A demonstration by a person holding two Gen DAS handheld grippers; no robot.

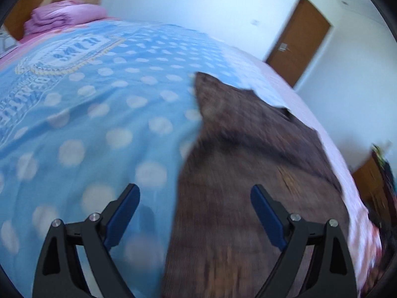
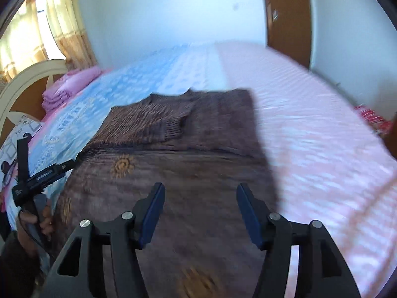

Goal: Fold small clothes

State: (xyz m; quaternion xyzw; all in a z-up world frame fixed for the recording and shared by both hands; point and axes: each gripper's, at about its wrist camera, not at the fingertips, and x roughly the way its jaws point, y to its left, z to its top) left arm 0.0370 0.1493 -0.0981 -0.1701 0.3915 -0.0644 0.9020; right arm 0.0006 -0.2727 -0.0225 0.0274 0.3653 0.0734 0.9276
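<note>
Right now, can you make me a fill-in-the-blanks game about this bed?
1. The brown knitted sweater has orange ___ shapes on it.
2. The blue bedspread has white ___ dots.
3. The folded blanket by the headboard is ___.
4. Both the left gripper and right gripper are ___.

Missing words: sun; polka; pink; open

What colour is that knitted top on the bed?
Brown sweater with small orange sun motifs, clearest in the right wrist view.
</note>
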